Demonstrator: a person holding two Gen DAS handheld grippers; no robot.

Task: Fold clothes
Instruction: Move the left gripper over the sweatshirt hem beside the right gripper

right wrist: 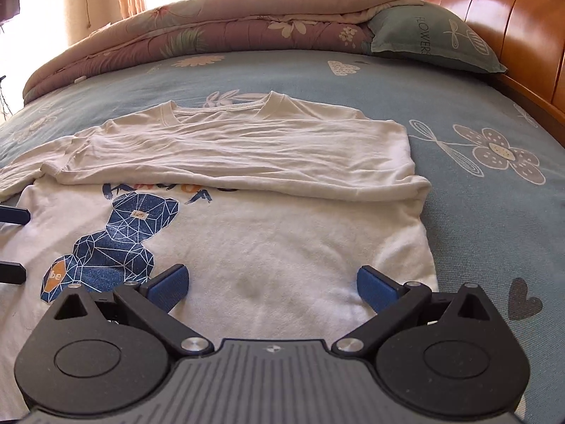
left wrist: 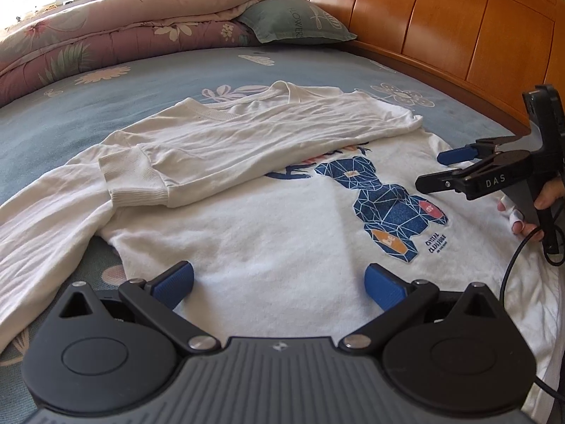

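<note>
Mid-fold: sweatshirt (right wrist: 289,247) on bed (right wrist: 494,212), right sleeve (right wrist: 247,162) already laid across chest, left sleeve pending. Left tool (left wrist: 279,282) wide, empty; right tool (right wrist: 273,284) wide, empty. Next: pinch left sleeve (left wrist: 42,219), carry across.

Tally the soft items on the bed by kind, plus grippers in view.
White sweatshirt: 1
Folded quilt: 1
Green pillow: 1
Grippers: 2, left gripper and right gripper, both open over the sweatshirt
Total: 5
</note>
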